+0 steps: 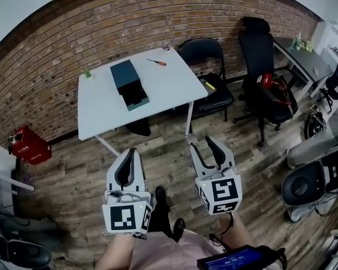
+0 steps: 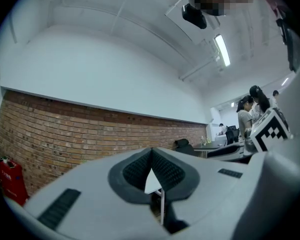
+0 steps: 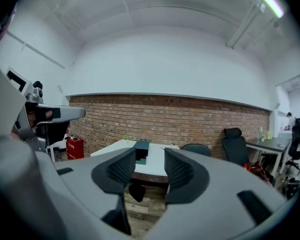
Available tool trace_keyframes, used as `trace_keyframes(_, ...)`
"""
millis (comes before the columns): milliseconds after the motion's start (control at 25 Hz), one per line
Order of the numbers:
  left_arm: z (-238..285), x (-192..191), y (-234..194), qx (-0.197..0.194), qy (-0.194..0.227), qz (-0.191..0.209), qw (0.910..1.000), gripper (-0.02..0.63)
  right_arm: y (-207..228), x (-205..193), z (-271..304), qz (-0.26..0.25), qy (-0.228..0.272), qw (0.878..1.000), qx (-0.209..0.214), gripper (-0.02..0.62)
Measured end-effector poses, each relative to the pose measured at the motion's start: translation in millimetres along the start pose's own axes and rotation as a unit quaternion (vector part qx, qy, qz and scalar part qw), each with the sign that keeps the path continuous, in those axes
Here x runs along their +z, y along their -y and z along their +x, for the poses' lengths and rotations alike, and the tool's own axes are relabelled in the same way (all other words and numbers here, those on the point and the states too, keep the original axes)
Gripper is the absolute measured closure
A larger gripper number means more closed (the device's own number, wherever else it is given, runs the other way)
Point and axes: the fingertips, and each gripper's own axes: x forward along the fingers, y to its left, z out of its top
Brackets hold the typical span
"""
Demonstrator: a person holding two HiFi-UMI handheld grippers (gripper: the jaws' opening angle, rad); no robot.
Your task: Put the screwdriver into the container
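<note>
The job has hardly begun, by my reckoning. The white table stands against the brick wall, well ahead of the person across bare wooden floor, and neither tool is anywhere near it. On the table lies the dark teal container, with what looks like a dark hollow at its near end. The left tool and the right tool are held out low in front of the person, over the floor. The screwdriver, with its orange-red handle, lies flat near the far right corner of the table, well apart from the container and untouched. So everything is left to do: get to the table, pick the screwdriver up, and carry it across to the container.

Only the head view gives the whole layout and shows the screwdriver at all. The right gripper view looks along jaws standing wide apart with nothing between them, and past them shows the table and the container; the screwdriver is too small to make out there. The left gripper view shows that tool's jaws pressed together at the tips and empty. It also catches people at the far end of the room, whom the head view misses.
</note>
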Motion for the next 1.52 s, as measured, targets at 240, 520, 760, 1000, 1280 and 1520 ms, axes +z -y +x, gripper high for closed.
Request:
trace_keyframes(240, 54, -23, -22, 0.001, -0.016, -0.008, 0.9998, 0.594, 14, -11, 58, 0.005, -0.017, 1.000, 0.004, 0.411)
trace_keyframes(520, 139, -32, -51, -0.023, -0.024, -0.008, 0.9994, 0.594, 36, -1, 136, 0.015, -0.028, 0.999, -0.008, 0.413)
trace_keyframes(760, 207, -26, -76, -0.045, -0.012, -0.008, 0.9989, 0.594, 58, 19, 198, 0.012, -0.021, 0.999, -0.029, 0.417)
trace_keyframes(1000, 262, -27, -93, -0.066, -0.003, -0.011, 0.9977, 0.594, 78, 35, 246, 0.007, -0.018, 0.999, -0.047, 0.419)
trace_keyframes(1280, 301, -37, -94, -0.089, -0.001, -0.018, 0.9959, 0.594, 98, 42, 279, 0.001, -0.017, 0.998, -0.062, 0.422)
trace_keyframes(1520, 324, -48, -90, -0.094, -0.010, -0.020, 0.9953, 0.594, 113, 42, 299, -0.003, -0.018, 0.998, -0.062, 0.422)
